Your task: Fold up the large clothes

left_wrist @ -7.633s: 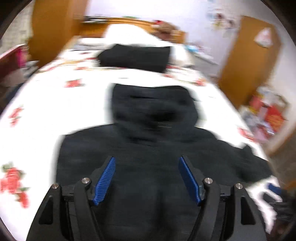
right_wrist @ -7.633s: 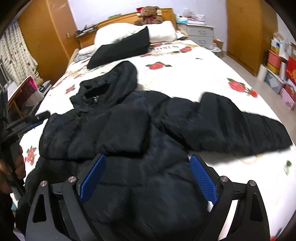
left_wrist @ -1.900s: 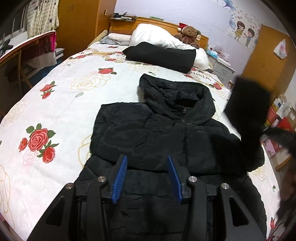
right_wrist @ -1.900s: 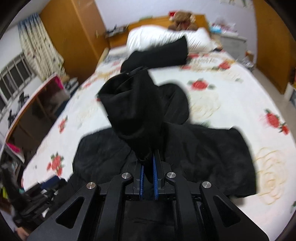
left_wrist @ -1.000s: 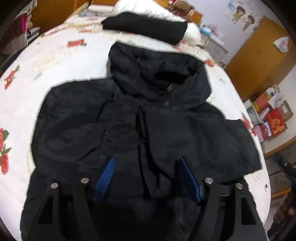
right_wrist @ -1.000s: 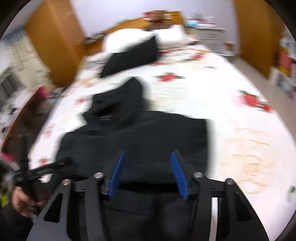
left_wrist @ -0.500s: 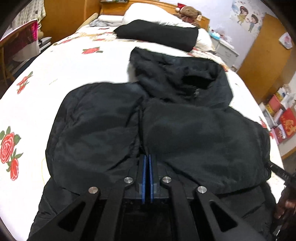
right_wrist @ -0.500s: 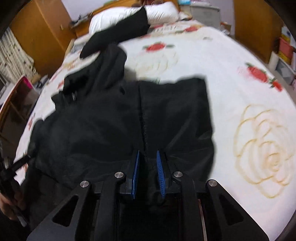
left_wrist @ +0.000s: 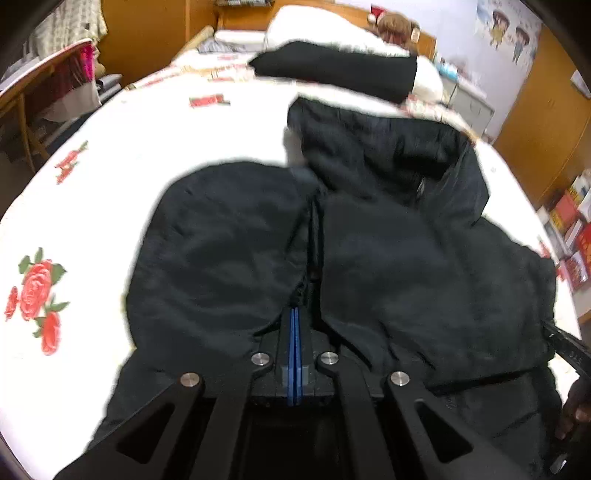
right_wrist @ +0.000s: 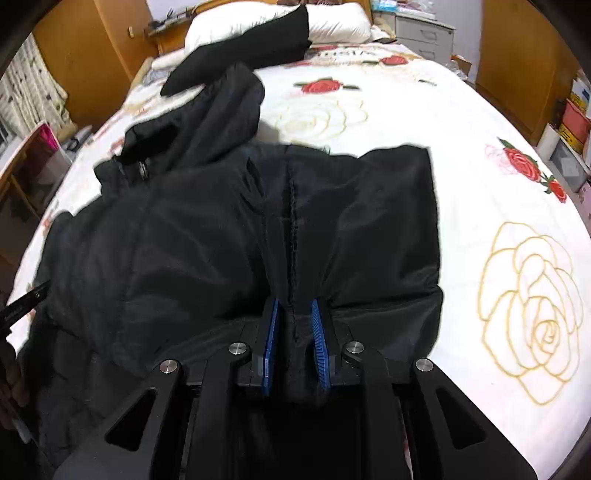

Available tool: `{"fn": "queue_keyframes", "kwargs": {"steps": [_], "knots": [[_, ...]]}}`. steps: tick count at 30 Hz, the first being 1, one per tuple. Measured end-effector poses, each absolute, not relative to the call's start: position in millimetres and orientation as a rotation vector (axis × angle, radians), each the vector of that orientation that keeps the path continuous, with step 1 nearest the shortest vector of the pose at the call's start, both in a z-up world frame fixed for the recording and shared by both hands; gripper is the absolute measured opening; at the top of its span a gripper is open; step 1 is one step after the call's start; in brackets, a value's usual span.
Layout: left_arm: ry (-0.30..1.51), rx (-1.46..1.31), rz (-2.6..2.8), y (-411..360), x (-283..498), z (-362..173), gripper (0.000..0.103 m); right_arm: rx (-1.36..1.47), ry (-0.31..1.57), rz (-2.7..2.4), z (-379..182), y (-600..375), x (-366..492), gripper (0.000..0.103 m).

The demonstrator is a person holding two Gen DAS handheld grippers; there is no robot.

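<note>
A black hooded puffer jacket [left_wrist: 399, 266] lies on the bed with both sleeves folded in over its chest and the hood toward the pillows. My left gripper [left_wrist: 294, 317] is shut, its blue pads pressed together on the jacket's fabric near the left side of the body. In the right wrist view the jacket [right_wrist: 192, 236] fills the middle. My right gripper [right_wrist: 294, 314] is shut on a thick bunch of jacket fabric at the right side of the body, pads a little apart around it.
The bed has a white sheet with red roses [left_wrist: 35, 291] and a gold rose print [right_wrist: 532, 291]. A black pillow [left_wrist: 336, 70] and white pillows [right_wrist: 332, 18] lie at the head. A desk [left_wrist: 33, 81] stands left, wardrobes and shelves [right_wrist: 569, 118] right.
Over the last second both grippers came down from open above the jacket and closed on its fabric. Earlier the right gripper carried the right sleeve across and laid it on the chest.
</note>
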State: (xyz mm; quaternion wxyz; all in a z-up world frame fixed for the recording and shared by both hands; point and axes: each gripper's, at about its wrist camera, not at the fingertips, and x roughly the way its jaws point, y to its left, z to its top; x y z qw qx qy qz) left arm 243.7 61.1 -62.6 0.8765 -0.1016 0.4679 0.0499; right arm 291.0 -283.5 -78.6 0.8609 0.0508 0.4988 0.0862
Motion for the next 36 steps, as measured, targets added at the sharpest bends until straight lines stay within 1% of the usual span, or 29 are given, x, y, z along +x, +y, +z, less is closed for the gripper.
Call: {"fn": "queue_keyframes", "kwargs": {"steps": [4, 8, 10, 12, 14, 17, 20, 23, 25, 27, 32, 34, 36], "knots": [[0.886, -0.204, 0.116, 62, 232, -25, 0.001, 0.12, 0.972, 0.208, -50, -294, 283, 0.019], [0.826, -0.137, 0.019, 25, 256, -3, 0.005, 0.143, 0.875, 0.195, -21, -311, 289, 0.019], [0.825, -0.085, -0.019, 4, 275, -9, 0.007, 0.15, 0.866, 0.162, -19, -322, 301, 0.019], [0.874, -0.049, -0.019, -8, 297, -31, 0.007, 0.154, 0.884, 0.125, -27, -333, 316, 0.019], [0.935, -0.031, 0.007, -7, 313, -60, 0.007, 0.173, 0.918, 0.101, -43, -340, 330, 0.019], [0.94, 0.027, 0.031, -1, 316, -93, 0.007, 0.185, 0.976, 0.108, -78, -337, 345, 0.019], [0.933, 0.017, 0.032, 4, 313, -102, 0.005, 0.16, 0.988, 0.12, -105, -322, 345, 0.019], [0.931, 0.0, 0.034, 6, 315, -110, 0.004, 0.153, 0.976, 0.126, -114, -320, 347, 0.019], [0.931, 0.01, 0.039, 5, 317, -110, 0.004, 0.171, 0.991, 0.136, -113, -324, 349, 0.019], [0.939, 0.024, 0.042, 3, 318, -107, 0.004, 0.15, 1.004, 0.129, -99, -327, 348, 0.019], [0.936, -0.011, 0.03, 10, 313, -83, 0.004, 0.19, 0.905, 0.211, -47, -324, 305, 0.019], [0.928, 0.004, 0.032, 10, 308, -82, 0.004, 0.154, 0.908, 0.271, -44, -307, 288, 0.019], [0.938, 0.029, 0.041, 9, 305, -89, 0.004, 0.102, 0.95, 0.311, -55, -284, 282, 0.019]]}}
